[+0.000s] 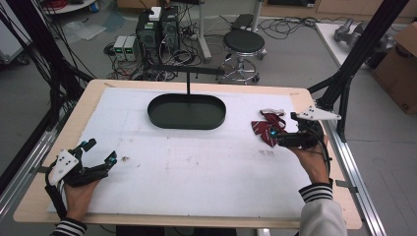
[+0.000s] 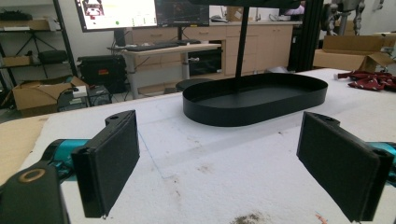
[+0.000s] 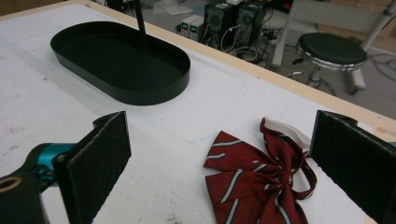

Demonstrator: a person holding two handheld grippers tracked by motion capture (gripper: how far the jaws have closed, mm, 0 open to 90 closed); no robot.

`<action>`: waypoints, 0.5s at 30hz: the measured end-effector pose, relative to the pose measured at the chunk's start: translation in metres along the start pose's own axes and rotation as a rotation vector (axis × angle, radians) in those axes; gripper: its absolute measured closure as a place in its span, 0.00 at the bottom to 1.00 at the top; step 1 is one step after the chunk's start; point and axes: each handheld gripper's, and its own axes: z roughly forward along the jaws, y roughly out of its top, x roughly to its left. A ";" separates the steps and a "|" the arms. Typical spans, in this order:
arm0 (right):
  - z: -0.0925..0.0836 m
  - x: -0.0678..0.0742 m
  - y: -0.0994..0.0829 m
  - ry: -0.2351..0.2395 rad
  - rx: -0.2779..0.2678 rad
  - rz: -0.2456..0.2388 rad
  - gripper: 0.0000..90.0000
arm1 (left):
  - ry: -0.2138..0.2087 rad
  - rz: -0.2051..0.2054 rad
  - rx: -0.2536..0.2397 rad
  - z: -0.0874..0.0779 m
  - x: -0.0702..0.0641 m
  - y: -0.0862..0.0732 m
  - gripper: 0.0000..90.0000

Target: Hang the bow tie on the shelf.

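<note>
High view first: we've got the bow tie (image 1: 266, 129) on the right side of the table (image 1: 196, 177), just left of our right gripper (image 1: 281, 139), while the left gripper (image 1: 101, 152) sits well apart, jaws spread, holding nothing.

Left gripper view: tray (image 2: 254, 100) ahead, bow tie far right.

Right gripper view: jaws wide open, bow tie lying between them, closer to the right jaw, its long axis running across the gap. Right hand's clearly nearer.

Table (image 1: 314, 206): sheet (image 1: 196, 167), tray (image 1: 187, 112), bow (image 1: 265, 129)
</note>
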 end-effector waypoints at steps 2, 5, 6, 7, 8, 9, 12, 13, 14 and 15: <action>0.007 -0.009 0.007 0.009 0.029 0.005 0.05 | -0.001 0.000 0.001 0.000 0.000 0.000 0.15; 0.013 -0.015 0.010 0.014 0.060 0.019 0.05 | 0.000 0.000 0.000 0.000 0.000 0.000 0.15; 0.019 -0.021 0.012 0.002 0.097 0.015 0.05 | 0.000 0.000 0.000 0.000 0.000 0.000 0.15; 0.022 -0.024 0.013 0.003 0.110 0.011 0.06 | 0.000 0.001 -0.001 0.000 0.000 0.000 0.15; 0.022 -0.024 0.013 0.003 0.110 0.011 0.06 | 0.000 0.001 -0.003 0.000 0.000 0.000 0.15; 0.025 -0.027 0.013 0.007 0.121 0.017 0.06 | 0.000 0.002 -0.005 0.000 0.000 0.000 0.15; 0.039 -0.039 0.014 0.009 0.204 0.010 0.06 | -0.006 0.001 -0.014 -0.001 0.000 0.000 0.15; 0.043 -0.042 0.013 0.011 0.219 0.012 0.06 | -0.006 0.000 -0.017 -0.002 0.000 -0.001 0.15; 0.046 -0.045 0.013 0.013 0.230 0.018 0.06 | -0.006 -0.002 -0.019 -0.002 0.000 -0.001 0.15; 0.050 -0.048 0.012 0.017 0.242 0.022 0.06 | -0.006 -0.004 -0.019 -0.002 0.000 -0.001 0.15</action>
